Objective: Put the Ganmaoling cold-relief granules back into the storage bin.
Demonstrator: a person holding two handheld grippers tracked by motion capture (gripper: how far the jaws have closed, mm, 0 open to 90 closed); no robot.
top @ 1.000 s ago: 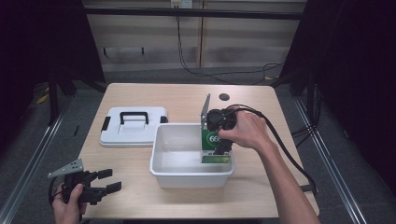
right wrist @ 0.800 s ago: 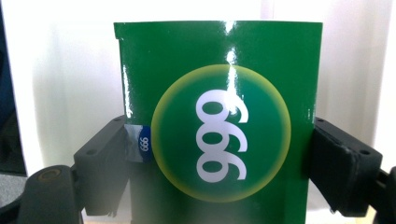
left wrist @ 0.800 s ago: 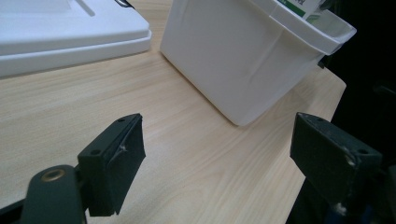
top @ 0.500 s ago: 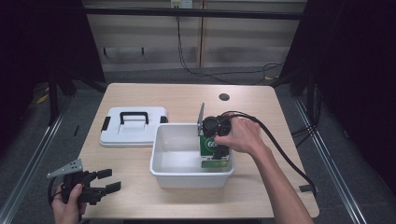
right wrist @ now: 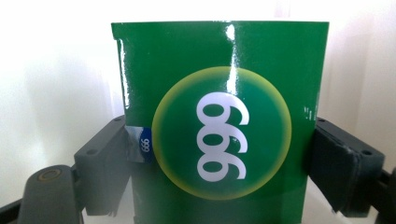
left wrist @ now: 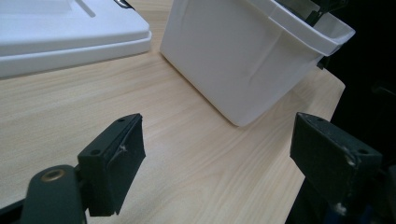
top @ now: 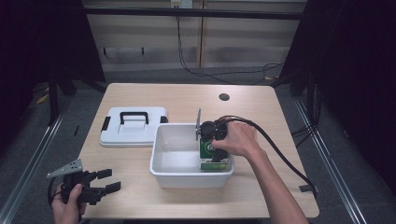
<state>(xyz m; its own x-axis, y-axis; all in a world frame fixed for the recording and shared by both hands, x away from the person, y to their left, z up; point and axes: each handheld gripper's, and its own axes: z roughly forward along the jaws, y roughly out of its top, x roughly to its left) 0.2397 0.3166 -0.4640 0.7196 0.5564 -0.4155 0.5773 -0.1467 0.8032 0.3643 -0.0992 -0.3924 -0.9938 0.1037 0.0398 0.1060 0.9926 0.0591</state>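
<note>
Green box [top: 214, 153] stands upright, long axis vertical, in the white bin [top: 173, 168] at its 3 o'clock wall, clamped by right gripper [top: 213, 148] from above. Left gripper [top: 103, 181] spread, idle at 8 o'clock.

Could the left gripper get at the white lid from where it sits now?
Probably yes. The left gripper is open over the table's near-left corner, and bare tabletop lies between it and the white lid. The white bin stands off to the side, not across that path.
</note>
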